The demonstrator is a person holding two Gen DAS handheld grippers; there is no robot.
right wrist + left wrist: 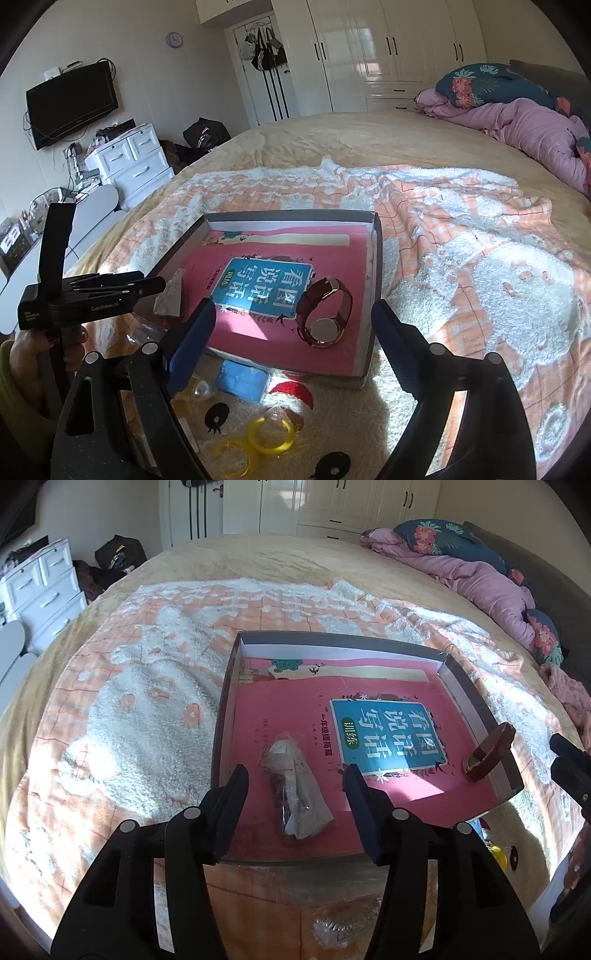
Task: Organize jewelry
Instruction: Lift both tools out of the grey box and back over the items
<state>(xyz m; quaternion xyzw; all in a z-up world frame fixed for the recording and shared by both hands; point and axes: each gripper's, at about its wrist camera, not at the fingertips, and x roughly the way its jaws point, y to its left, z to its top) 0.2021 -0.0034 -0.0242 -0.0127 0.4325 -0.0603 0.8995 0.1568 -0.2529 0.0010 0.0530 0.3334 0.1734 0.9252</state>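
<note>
- Fluffy white-and-peach blanket point(122, 686), nubby pile, spread over the bed.
- Left gripper point(295, 786): jaws spread wide, holding nothing; blue-padded fingers point(231, 805) hang over the near rim of the tray.
- Shallow grey cardboard tray point(476, 698), white inner walls, rectangular; a glossy pink book point(280, 709) lies flat inside.
- Crinkled clear plastic packet point(295, 786) with dark contents lies on the book, directly between the left fingers.
- Brown leather-strap watch point(325, 314), round pale dial, rests at the tray's right side, just ahead of the right gripper point(291, 325).
- Right gripper: jaws apart, empty.
- Yellow translucent rings point(269, 435) lie on the blanket below the tray.
</note>
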